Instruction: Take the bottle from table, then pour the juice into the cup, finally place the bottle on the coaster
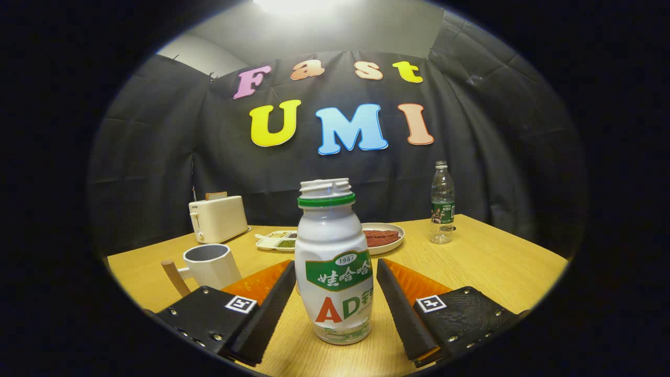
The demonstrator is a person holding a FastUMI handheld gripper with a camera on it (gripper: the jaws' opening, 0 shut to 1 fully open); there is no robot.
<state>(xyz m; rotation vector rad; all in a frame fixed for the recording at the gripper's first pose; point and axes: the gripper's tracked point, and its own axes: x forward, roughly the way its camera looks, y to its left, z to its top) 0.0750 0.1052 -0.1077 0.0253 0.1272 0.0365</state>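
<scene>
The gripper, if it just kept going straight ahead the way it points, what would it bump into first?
Probably nothing right away: the gripper is open, and the white bottle stands between its fingers untouched. Going on, the bottle would slide deeper between them; beyond it lies the red-filled plate.

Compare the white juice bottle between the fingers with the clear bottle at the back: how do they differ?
The juice bottle is opaque white and squat, with no cap on its threaded mouth; the clear bottle is see-through, slim and seems capped. The juice bottle stands between the open gripper fingers, neither touching it; the clear bottle stands far beyond them near the table edge. Both are upright and carry green labels.
</scene>
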